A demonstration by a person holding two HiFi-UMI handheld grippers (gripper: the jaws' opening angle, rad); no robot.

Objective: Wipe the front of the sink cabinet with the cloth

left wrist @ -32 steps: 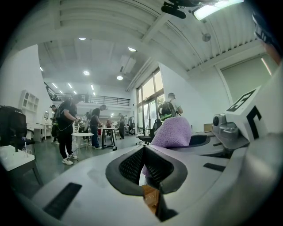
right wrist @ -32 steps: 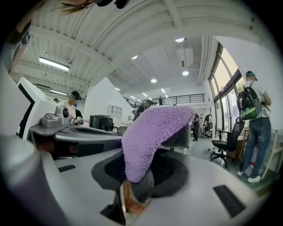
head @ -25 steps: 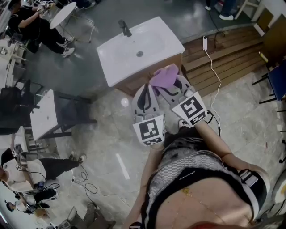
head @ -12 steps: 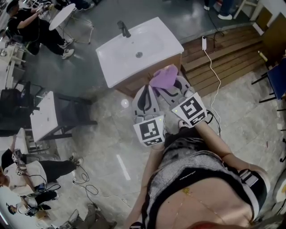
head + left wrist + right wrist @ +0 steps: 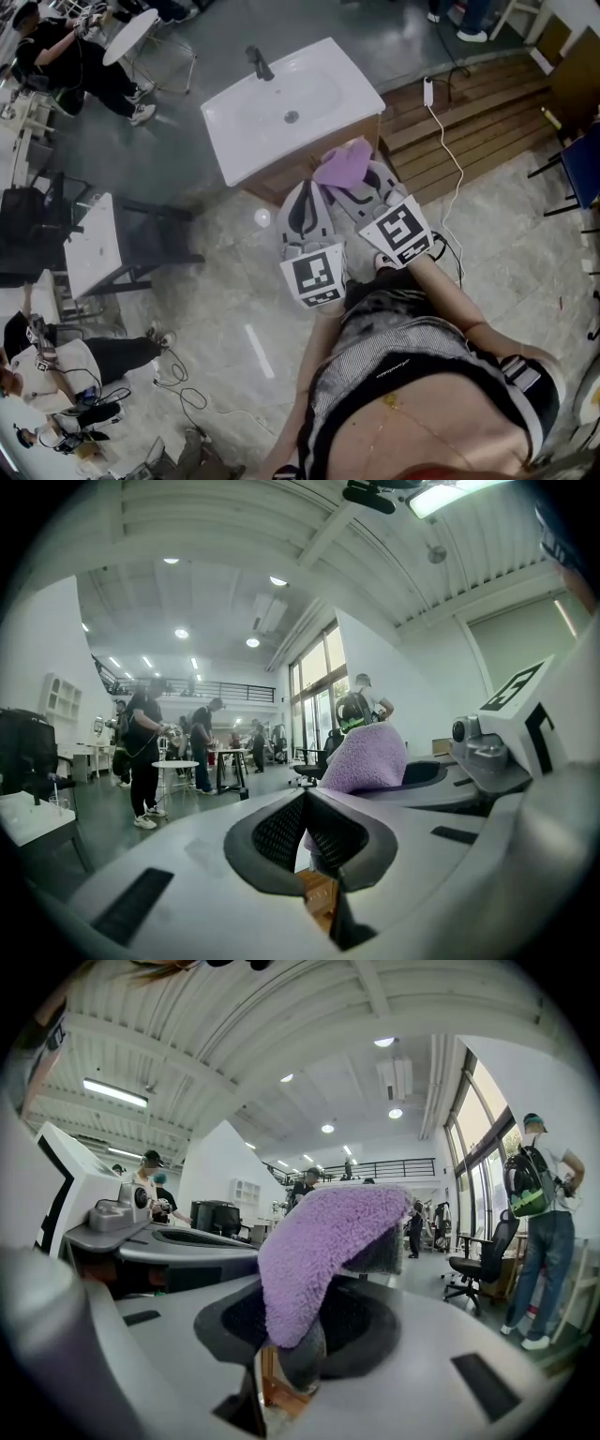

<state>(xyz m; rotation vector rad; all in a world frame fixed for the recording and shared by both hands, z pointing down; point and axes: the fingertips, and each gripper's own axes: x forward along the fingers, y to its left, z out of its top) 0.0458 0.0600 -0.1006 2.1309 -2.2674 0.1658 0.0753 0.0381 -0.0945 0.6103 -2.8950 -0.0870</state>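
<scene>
**Step in hand: apply cloth to cabinet front**

1. Tool state. The right gripper is clamped on the purple fleecy cloth, which drapes over the jaw tips and hides them. The left gripper has its jaws together and carries nothing. Bare wood shows through the narrow slit below the tips.

2. Position. In the head view the cloth sits at the wooden front of the white-topped sink cabinet, just under the basin's near rim and towards its right end. Contact with the wood cannot be confirmed from any view. The left gripper rests just beside the right gripper, pointing at the same panel.

3. Recommended technique (judgement):
   - Press the draped fold flat to the wood, so that fabric rather than jaw plastic meets the panel.
   - Maintain the clamp, since a loose fold is likely to drag off on the first pass.
   - Work in overlapping strokes from the upper edge downwards.
   - Hold the left gripper aside from the stroke path.

4. Inventory: cloth, one; sink cabinet, one; black tap, one; grippers, two; marker cubes, two
</scene>
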